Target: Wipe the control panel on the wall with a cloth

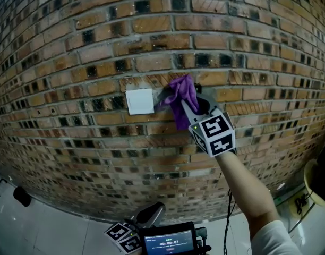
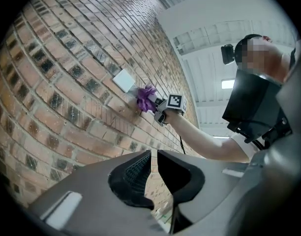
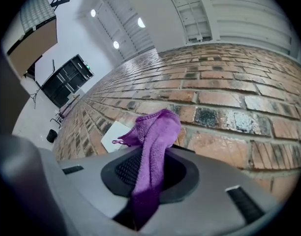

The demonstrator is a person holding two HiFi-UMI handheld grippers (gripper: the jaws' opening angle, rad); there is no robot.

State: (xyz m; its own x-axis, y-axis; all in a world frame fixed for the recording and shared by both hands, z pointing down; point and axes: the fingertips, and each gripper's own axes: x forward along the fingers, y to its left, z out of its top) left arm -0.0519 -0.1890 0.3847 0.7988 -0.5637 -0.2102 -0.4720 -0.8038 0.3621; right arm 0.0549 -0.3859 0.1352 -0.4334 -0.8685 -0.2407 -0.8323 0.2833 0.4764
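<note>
A white square control panel [image 1: 139, 101] is set in the brick wall [image 1: 72, 62]. Just to its right, a purple cloth [image 1: 181, 95] is pressed to the bricks, its left tip close to the panel's right edge. My right gripper [image 1: 190, 109] is shut on the cloth, whose tail hangs down between the jaws. In the right gripper view the cloth [image 3: 155, 136] rises from the gripper [image 3: 150, 173] with the panel [image 3: 116, 134] left of it. My left gripper [image 1: 144, 224] hangs low, far from the wall; its jaws [image 2: 153, 173] stand nearly together with nothing between them.
The left gripper view shows the panel [image 2: 124, 80], the cloth [image 2: 145, 98] and the person's outstretched right arm [image 2: 204, 136]. A cable [image 1: 228, 217] hangs under that arm. A small black object [image 1: 22, 196] sits on the pale floor at lower left.
</note>
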